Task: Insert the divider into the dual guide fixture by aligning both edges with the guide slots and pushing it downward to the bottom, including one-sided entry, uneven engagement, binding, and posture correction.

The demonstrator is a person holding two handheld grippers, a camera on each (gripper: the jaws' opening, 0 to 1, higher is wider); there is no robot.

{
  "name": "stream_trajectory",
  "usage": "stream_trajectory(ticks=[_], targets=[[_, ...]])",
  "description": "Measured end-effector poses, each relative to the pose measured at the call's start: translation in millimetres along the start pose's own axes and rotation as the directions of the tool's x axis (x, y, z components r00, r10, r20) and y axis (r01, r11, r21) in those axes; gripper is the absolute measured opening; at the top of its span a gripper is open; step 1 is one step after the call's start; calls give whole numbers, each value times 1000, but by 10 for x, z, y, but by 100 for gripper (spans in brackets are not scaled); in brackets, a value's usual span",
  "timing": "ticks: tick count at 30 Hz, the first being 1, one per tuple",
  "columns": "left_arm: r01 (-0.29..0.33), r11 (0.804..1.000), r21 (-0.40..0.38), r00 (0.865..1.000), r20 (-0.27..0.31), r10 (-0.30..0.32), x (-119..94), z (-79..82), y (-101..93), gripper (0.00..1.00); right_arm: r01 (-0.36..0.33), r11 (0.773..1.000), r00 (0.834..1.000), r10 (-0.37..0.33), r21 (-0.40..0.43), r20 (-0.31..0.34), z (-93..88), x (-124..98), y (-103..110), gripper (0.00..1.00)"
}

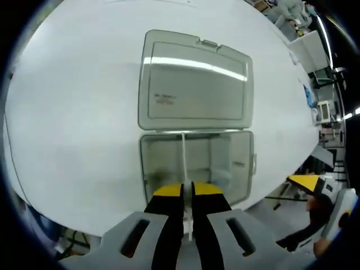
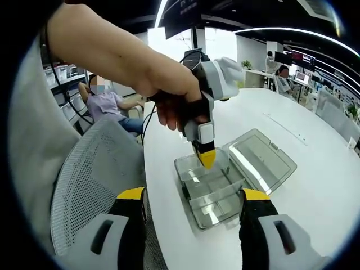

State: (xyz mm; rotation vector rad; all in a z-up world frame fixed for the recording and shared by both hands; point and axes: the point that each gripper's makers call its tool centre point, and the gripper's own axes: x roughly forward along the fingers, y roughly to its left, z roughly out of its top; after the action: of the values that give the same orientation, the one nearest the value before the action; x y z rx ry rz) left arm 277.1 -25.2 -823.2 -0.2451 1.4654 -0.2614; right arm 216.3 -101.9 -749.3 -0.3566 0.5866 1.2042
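The divider (image 1: pixel 184 169), one thin, flat, translucent white strip, stands on edge in the dual guide fixture (image 1: pixel 197 169), reaching from its hinge side toward the near wall. Its near end is pinched between the yellow-tipped black jaws of the left tool (image 1: pixel 187 194), which are pressed together on it. In the right gripper view the left tool (image 2: pixel 206 158) points down into the fixture (image 2: pixel 211 194), a person's hand (image 2: pixel 169 95) wrapped around its grey body.

The fixture is a single shallow, rectangular box of clear grey plastic with rounded corners, split inside into compartments by low walls. Its one lid (image 1: pixel 194 84), smooth and glossy, lies folded open flat on the bench (image 1: pixel 73 112), a smooth white top with a curved edge.

The right tool (image 2: pixel 194 202) hovers near the fixture, its two jaws spread wide with nothing between them.

One grey mesh chair (image 2: pixel 95 169) stands beside the bench.
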Motion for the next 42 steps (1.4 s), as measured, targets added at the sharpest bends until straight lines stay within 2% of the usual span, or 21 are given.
stream_trajectory(ticks=[25, 42], targets=[[-11, 1000, 8, 1000, -23, 12, 44, -7, -8, 1, 3, 1000, 1000, -3, 9, -4, -30, -28, -6, 64], [-30, 999, 41, 999, -32, 32, 62, -3, -18, 1, 3, 1000, 1000, -3, 11, -6, -30, -36, 9, 64]])
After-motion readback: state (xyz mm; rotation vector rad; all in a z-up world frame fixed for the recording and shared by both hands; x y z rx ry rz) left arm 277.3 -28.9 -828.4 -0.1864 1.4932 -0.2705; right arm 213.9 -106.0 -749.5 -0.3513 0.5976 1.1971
